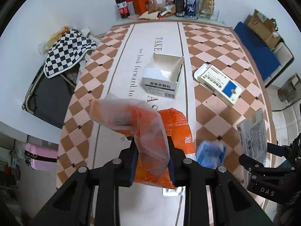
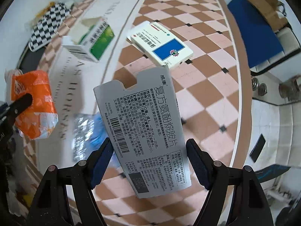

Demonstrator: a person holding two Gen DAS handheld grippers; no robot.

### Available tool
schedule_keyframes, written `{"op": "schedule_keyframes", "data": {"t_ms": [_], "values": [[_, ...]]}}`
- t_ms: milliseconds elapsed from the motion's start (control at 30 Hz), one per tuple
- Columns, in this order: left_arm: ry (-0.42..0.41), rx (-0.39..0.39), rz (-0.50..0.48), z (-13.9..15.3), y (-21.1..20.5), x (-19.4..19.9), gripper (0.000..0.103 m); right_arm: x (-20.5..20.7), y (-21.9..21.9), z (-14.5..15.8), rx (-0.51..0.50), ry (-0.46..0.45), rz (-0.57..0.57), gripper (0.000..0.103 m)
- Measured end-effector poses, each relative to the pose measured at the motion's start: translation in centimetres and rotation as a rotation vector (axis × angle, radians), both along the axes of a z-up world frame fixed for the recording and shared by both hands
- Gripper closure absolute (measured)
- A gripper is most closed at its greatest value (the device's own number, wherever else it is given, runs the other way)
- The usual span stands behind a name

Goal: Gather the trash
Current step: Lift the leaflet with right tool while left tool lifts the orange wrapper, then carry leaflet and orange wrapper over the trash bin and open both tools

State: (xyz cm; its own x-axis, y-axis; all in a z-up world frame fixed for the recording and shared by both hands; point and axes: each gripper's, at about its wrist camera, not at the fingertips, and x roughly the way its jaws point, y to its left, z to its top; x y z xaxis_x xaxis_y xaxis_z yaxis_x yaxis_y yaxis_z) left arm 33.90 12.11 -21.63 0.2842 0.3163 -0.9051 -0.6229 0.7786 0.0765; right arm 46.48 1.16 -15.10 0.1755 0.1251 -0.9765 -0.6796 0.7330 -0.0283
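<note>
A grey printed carton hangs between the right gripper's jaws, which look spread, contact unclear. The left gripper pinches a clear bag over an orange wrapper. Beyond, on the table: an open box, a blue-labelled box.

Count on the table: 3 medicine boxes, 2 wrappers, 2 grippers.
Boxes: 1 open green/white box, 1 blue/white box, 1 grey box. Wrappers: 1 orange bag, 1 blue blister pack, blurred. Back edge approx 4 bottles: 1 cola bottle, 3 others. Grippers: left gripper, right gripper.
</note>
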Motion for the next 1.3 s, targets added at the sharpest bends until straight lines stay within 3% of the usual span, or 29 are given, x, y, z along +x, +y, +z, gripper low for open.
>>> {"op": "schedule_keyframes", "data": {"t_ms": [100,433,700,867,1000,1133,1300], "values": [[-0.027,0.010,-0.026,1.1,-1.0,-3.4,0.079,-3.4,-0.7,1.4,0.034,-0.015,-0.018,0.023],[-0.096,-0.003,-0.136,2.6,-4.8,-17.6,0.079,-20.6,-5.2,2.8,0.168,-0.036,-0.140,0.023],[-0.043,-0.130,-0.183,-0.4,-7.7,-27.8,0.079,-34.4,-10.4,-0.7,0.242,0.077,-0.235,0.023],[0.056,-0.239,-0.175,-5.8,-9.4,-33.2,0.079,-39.9,-13.8,-5.9,0.241,0.195,-0.289,0.023],[0.161,-0.324,-0.136,-12.6,-10.5,-35.7,0.079,-42.7,-16.5,-11.8,0.209,0.286,-0.330,0.023],[0.229,-0.404,-0.115,-20.4,-11.4,-35.2,0.079,-43.8,-18.6,-19.0,0.172,0.367,-0.365,0.023],[0.283,-0.481,-0.110,-30.5,-11.5,-32.6,0.079,-43.5,-20.0,-28.8,0.113,0.402,-0.416,0.023]]}}
